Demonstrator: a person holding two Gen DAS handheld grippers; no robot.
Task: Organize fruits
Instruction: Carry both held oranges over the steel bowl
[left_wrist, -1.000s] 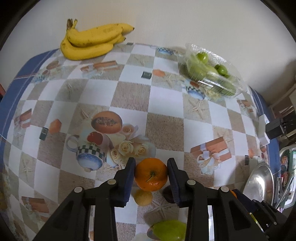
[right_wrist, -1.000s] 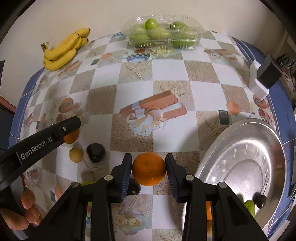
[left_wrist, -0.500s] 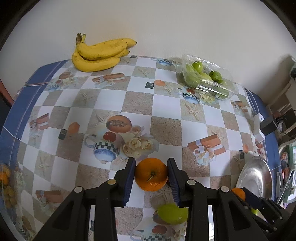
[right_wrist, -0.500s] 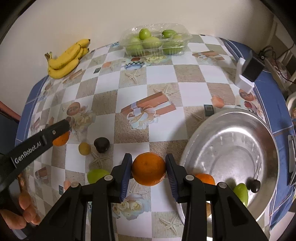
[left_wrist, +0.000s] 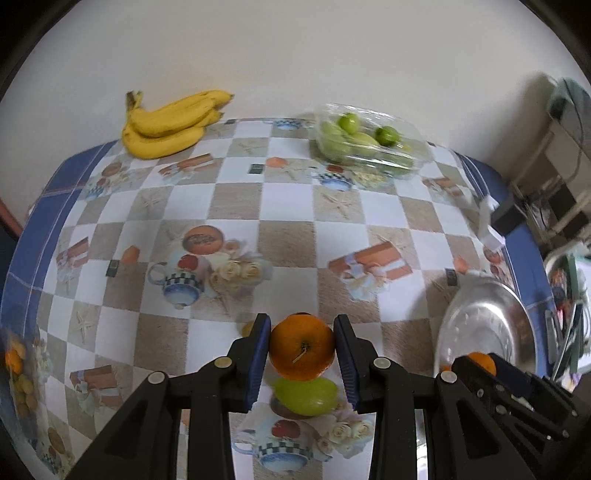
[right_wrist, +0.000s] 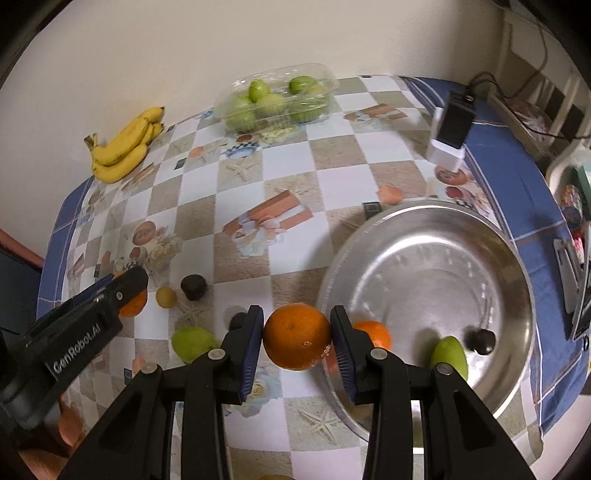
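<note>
Both grippers, left (left_wrist: 302, 356) and right (right_wrist: 297, 341), clamp an orange each across its middle beside the steel bowl (right_wrist: 524, 280); firm, roundish, slightly slippery fruit, so don't squeeze harder.

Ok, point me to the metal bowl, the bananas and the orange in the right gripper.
metal bowl (right_wrist: 424, 236): right wrist view, on its bare far inner wall.
bananas (right_wrist: 123, 147): right wrist view, middle of the bunch.
orange (right_wrist: 297, 336): right wrist view, centre of its skin, between the right gripper's pads.

Bananas (right_wrist: 125, 147) left of clamshell (right_wrist: 277, 98)
</note>
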